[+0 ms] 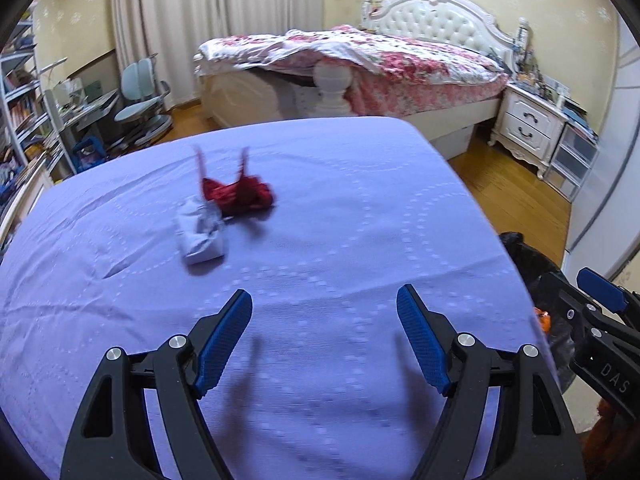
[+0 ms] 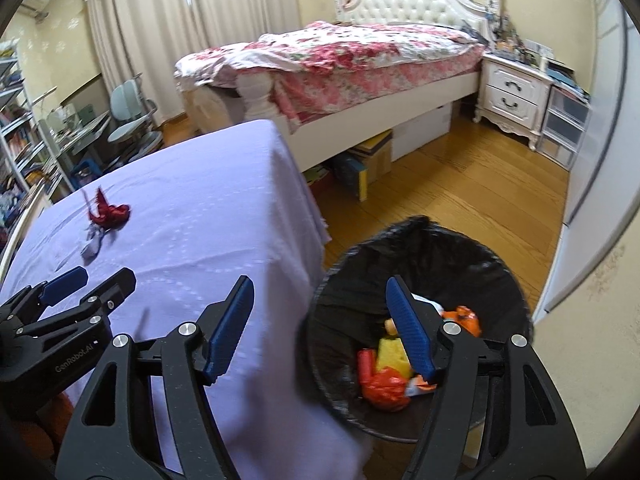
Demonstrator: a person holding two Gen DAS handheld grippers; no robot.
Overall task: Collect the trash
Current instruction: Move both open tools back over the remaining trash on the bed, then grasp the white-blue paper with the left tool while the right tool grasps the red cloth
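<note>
Lavender cloth (image 1: 360, 208) covers the table I use as my landmark. Far over on its left part lies a crumpled white wad (image 1: 201, 236), touching a red crinkled wrapper (image 1: 240, 196) just beyond it; both are blurred. My left claw (image 1: 324, 340) hangs above the near part of the table, released, blue pads wide apart with only cloth between them. My right claw (image 2: 320, 328) straddles the table's right edge, also released and empty, one finger over the cloth, the other over the black-lined bin (image 2: 492, 264) standing on the wooden floor just beside the table. Inside the bin lie red, yellow and orange scraps (image 2: 384, 384).
</note>
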